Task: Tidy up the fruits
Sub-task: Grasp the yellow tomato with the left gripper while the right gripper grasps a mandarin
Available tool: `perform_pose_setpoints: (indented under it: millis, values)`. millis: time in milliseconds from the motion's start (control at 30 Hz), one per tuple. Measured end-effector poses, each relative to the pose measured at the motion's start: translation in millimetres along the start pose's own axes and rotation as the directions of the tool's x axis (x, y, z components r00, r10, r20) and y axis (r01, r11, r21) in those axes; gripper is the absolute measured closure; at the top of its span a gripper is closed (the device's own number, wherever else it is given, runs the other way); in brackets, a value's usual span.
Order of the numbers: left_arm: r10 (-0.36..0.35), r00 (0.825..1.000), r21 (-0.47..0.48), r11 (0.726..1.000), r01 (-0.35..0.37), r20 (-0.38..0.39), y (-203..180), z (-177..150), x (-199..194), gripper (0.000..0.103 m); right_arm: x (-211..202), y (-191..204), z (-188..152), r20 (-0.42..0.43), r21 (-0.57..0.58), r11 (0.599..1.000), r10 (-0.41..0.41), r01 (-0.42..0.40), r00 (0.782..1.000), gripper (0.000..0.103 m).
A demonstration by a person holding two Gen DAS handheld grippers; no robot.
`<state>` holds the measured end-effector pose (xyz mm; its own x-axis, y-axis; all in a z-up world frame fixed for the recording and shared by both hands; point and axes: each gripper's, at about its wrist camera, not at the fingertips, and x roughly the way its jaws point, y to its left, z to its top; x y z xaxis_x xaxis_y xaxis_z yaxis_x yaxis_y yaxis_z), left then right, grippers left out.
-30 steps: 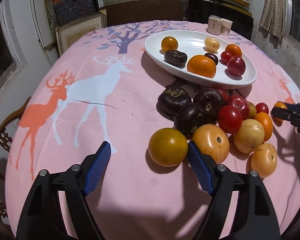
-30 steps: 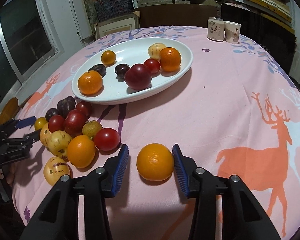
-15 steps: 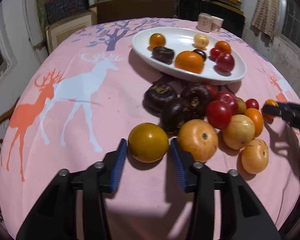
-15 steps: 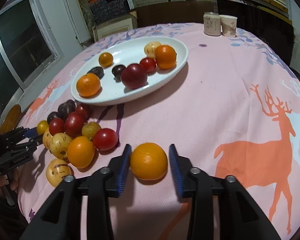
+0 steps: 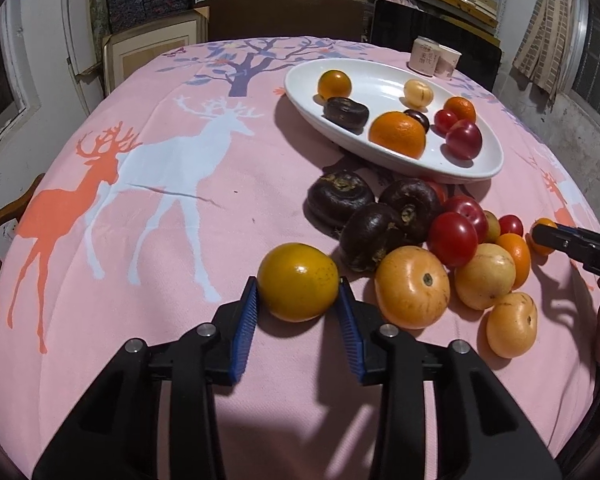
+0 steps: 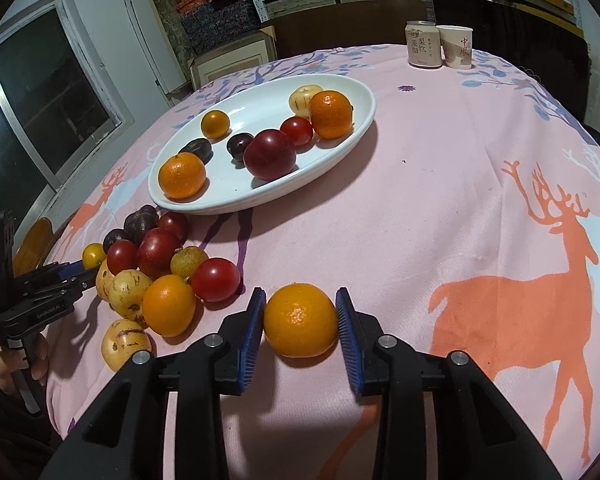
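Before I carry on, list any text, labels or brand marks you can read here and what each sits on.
"DAS", cut off by the frame edge: on the right hand-held gripper, seen from the left wrist.
"GenRobot.AI": on the left hand-held gripper, seen from the right wrist.
Chinese characters on the can: too blurred to read reliably.
"中" above another, blurred, character: on the paper cup.

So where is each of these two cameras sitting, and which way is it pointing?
Left wrist view: sits behind the left claw, low over the table, looking past its yellow-orange fruit to the white dish; the other claw shows at right.
Right wrist view: sits behind the right claw, around an orange; the other claw and hand show at left.
Both see the dish and fruit pile.
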<state>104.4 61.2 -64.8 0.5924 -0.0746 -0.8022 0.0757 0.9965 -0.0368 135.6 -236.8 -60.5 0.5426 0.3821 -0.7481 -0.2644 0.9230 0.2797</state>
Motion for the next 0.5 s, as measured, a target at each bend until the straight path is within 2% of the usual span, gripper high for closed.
perform_pose_setpoints:
  millis: [100,167,367,433,467,500]
  values:
    - [0.020,1.000,-0.006,1.000,-0.020,-0.004,1.6,5.4,2.9,0.063,0.2,-0.2,0.2,-0.001,0.000,1.000,0.000,0.000,1.000,0.067]
    - [0.006,1.000,-0.002,1.000,-0.006,-0.015,1.6,7.9,5.4,0.055,0.1,0.1,0.0,0.000,0.001,1.000,0.001,-0.001,1.000,0.067]
    - [0.009,1.000,-0.019,1.000,-0.009,-0.013,5.5,14.7,7.4,0.055,0.7,0.1,-0.3,-0.003,0.002,1.000,0.004,-0.004,1.000,0.067]
    - [-0.003,1.000,-0.027,1.000,0.002,-0.015,7.4,15.4,8.5,0.056,1.2,-0.3,-0.3,-0.004,0.002,1.000,0.006,-0.006,1.000,0.067]
    - [-0.009,1.000,-0.024,1.000,0.009,-0.011,6.8,15.4,7.8,0.064,1.2,-0.2,-0.4,-0.004,0.003,1.000,0.007,-0.007,1.000,0.067]
    - [-0.007,1.000,-0.017,1.000,0.007,-0.002,5.4,15.1,6.1,0.065,1.3,-0.2,-0.5,-0.004,0.005,1.000,0.008,-0.008,1.000,0.067]
